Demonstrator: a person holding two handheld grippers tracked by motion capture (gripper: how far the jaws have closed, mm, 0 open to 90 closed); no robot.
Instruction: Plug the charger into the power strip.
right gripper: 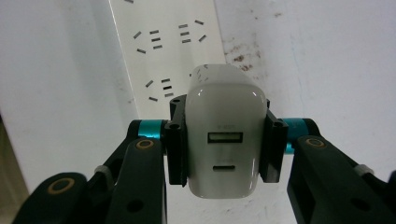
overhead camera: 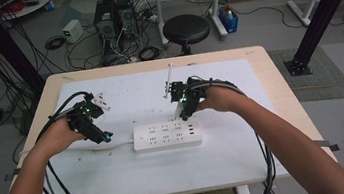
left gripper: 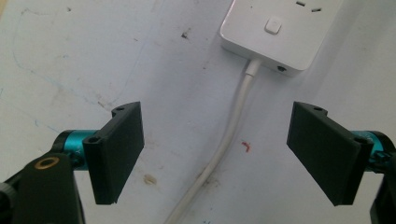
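— What was nearest the person, as you stood there?

— Two bare forearms came over the table's front edge, a gripper in each hand. The right gripper [right gripper: 223, 144] was clamped on a white charger [right gripper: 224, 140], its black jaws pressed against the two flanks, the face with two ports turned towards the gripper's camera.

— And where did that charger sit over the table?

— Held above the white power strip [overhead camera: 167, 135], near the strip's right end, in the high view. From the right gripper view the strip's socket slots [right gripper: 161, 39] ran on beyond the charger.

— The other hand?

— The left gripper [left gripper: 217, 149] hung with its jaws standing wide apart and nothing between the pads. Under the gap ran the strip's white cable [left gripper: 224, 144], leading to the end of the strip with the square button [left gripper: 273, 24].

— Farther off?

— The strip lay on a white sheet [overhead camera: 134, 172] marked with small stains, covering the wooden table [overhead camera: 280, 88]. Behind the right hand a thin white rod [overhead camera: 168, 80] stood tilted. Beyond the table stood a black round stool [overhead camera: 186, 28] and computer towers [overhead camera: 113, 16] among loose cables on the floor.
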